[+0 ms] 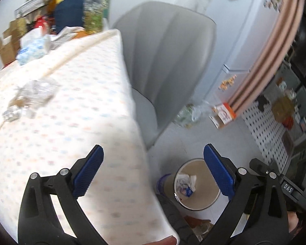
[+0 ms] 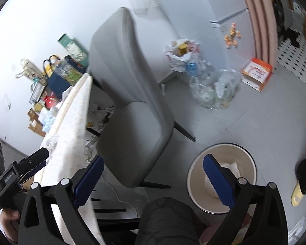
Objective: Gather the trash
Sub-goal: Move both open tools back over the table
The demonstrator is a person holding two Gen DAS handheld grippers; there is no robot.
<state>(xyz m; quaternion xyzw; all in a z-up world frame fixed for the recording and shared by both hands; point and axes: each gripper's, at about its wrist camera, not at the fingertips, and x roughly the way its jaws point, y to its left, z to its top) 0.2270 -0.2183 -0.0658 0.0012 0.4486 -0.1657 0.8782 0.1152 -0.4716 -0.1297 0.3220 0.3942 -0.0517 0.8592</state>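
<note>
A round beige trash bin (image 1: 202,202) stands on the floor by the table and holds crumpled paper (image 1: 184,181); it also shows in the right wrist view (image 2: 193,183). Crumpled clear plastic trash (image 1: 33,96) lies on the dotted tablecloth (image 1: 81,122). My left gripper (image 1: 153,173) is open and empty, straddling the table's edge above the bin. My right gripper (image 2: 153,179) is open and empty, above the bin and the chair seat. The left gripper's body (image 2: 20,173) shows at the left of the right wrist view.
A grey chair (image 1: 163,65) stands against the table. Clear bags of bottles (image 2: 216,87), a white bag (image 2: 179,55) and an orange-white box (image 2: 257,73) lie on the floor by the wall. Boxes and bags (image 1: 51,16) crowd the table's far end. A white pegboard (image 1: 265,126) stands right.
</note>
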